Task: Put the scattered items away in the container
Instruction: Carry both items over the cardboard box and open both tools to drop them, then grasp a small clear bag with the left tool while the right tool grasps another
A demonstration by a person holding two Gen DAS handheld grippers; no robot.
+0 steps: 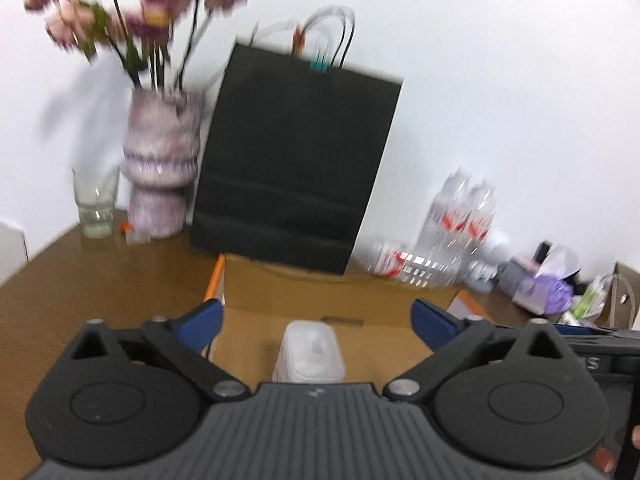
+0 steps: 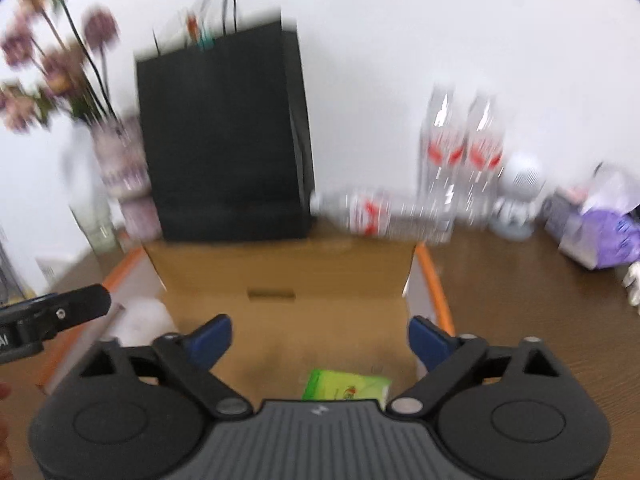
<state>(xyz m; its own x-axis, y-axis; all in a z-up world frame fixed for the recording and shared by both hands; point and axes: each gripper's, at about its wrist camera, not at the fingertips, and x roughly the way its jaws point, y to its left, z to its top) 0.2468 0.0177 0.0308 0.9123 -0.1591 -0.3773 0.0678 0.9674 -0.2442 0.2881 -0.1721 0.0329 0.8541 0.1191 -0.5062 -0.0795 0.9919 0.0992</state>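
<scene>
Both spread wide, gripping nothing: left gripper [image 1: 316, 320] above a white tub [image 1: 310, 354] inside the cardboard box [image 1: 256, 280]; right gripper [image 2: 320, 336] above a green packet [image 2: 344, 390] there too.

Nothing reads clearly: blur smears the red labels on the water bottles [image 2: 460, 152] and the print on the green packet [image 2: 346, 390].
</scene>
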